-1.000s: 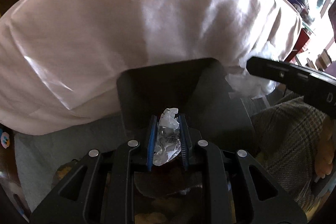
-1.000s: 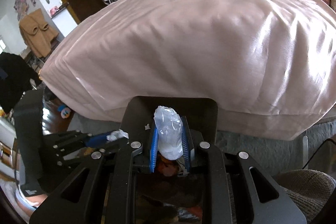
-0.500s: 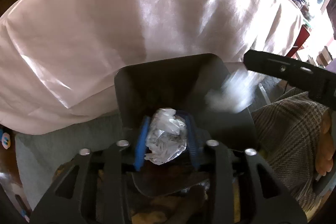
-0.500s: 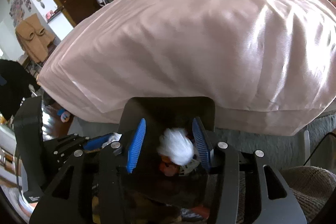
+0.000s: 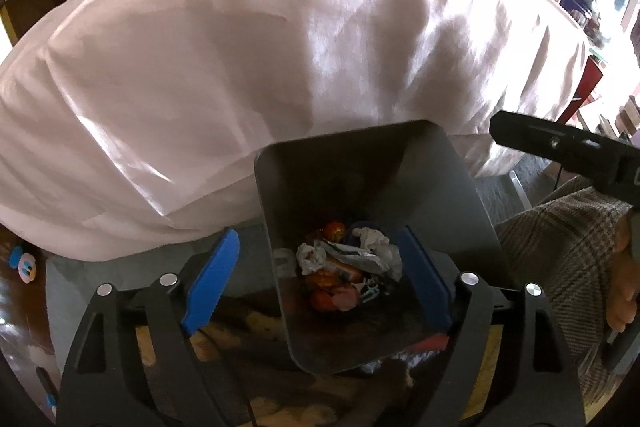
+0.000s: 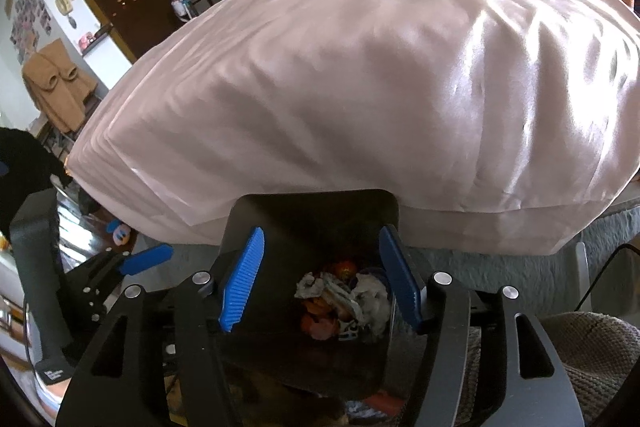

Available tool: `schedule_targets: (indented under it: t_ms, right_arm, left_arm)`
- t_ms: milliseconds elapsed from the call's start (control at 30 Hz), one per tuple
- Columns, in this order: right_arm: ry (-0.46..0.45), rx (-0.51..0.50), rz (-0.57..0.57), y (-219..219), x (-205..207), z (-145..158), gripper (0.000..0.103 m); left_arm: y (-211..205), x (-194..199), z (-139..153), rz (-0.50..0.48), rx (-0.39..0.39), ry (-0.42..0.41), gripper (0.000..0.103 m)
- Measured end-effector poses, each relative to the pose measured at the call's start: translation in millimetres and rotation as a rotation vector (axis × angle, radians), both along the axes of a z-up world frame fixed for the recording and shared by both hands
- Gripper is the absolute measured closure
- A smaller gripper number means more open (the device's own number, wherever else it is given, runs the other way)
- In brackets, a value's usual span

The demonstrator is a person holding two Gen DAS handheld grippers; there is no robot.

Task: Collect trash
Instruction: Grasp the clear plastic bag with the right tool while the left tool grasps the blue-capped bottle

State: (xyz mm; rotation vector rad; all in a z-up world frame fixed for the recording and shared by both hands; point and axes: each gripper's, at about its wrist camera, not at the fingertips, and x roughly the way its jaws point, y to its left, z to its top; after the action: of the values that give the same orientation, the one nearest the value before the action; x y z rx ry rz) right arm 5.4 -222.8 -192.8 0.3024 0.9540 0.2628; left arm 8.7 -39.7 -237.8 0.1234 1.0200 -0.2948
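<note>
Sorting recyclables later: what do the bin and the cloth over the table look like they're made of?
Bin: probably smooth dark plastic, going by its rounded moulded corners and dull sheen. Cloth: pale pink, satin-like fabric or plastic sheeting; its glossy highlights and creases leave that open.

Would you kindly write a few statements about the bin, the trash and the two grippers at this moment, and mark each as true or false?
1. The left gripper is clamped on a crumpled wrapper. False: its jaws have just been opening and hold nothing.
2. Crumpled wrappers lie at the bottom of the dark bin. True.
3. The right gripper stands open above the bin. True; its jaws have just been opening, with nothing gripped between them.
4. The bin is empty. False: it holds wrappers and orange scraps.
5. A pale pink cloth covers the surface beyond the bin. True.
</note>
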Motion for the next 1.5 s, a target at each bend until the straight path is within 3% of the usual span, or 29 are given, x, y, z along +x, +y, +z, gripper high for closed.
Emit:
schedule_targets:
  t_ms: [267, 467, 667, 900, 967, 1133, 1267, 1500]
  right_arm:
    - [-0.035, -0.002, -0.019, -2, -3, 8, 0.036]
    - [-0.113, -0.016, 0.005, 0, 5, 49, 0.036]
    - [-0.183, -0.081, 0.031, 6, 52, 98, 0.036]
    - [-0.175, -0.072, 0.034, 17, 127, 122, 0.035]
    - [-0.176, -0.074, 0.037, 24, 150, 126, 0.031]
    - [-0.160, -0.097, 0.039, 44, 206, 124, 0.031]
    - [-0.089, -0.087, 0.048, 56, 251, 104, 0.031]
    - [-0.035, -0.130, 0.084, 70, 276, 77, 0.031]
  left_arm:
    - [12, 0, 24, 0.027, -0.023, -0.057, 0.017]
    - [22, 13, 55, 0.035, -0.017, -0.138, 0.016]
    - [29, 43, 91, 0.044, -0.012, -0.203, 0.015]
    - [35, 88, 117, 0.054, 0.009, -0.222, 0.008]
    - [38, 105, 123, 0.052, -0.005, -0.215, 0.008]
    - [40, 141, 130, 0.054, -0.004, -0.207, 0.008]
    - [39, 168, 133, 0.039, 0.022, -0.205, 0.008]
    - [39, 210, 132, 0.042, 0.042, -0.186, 0.008]
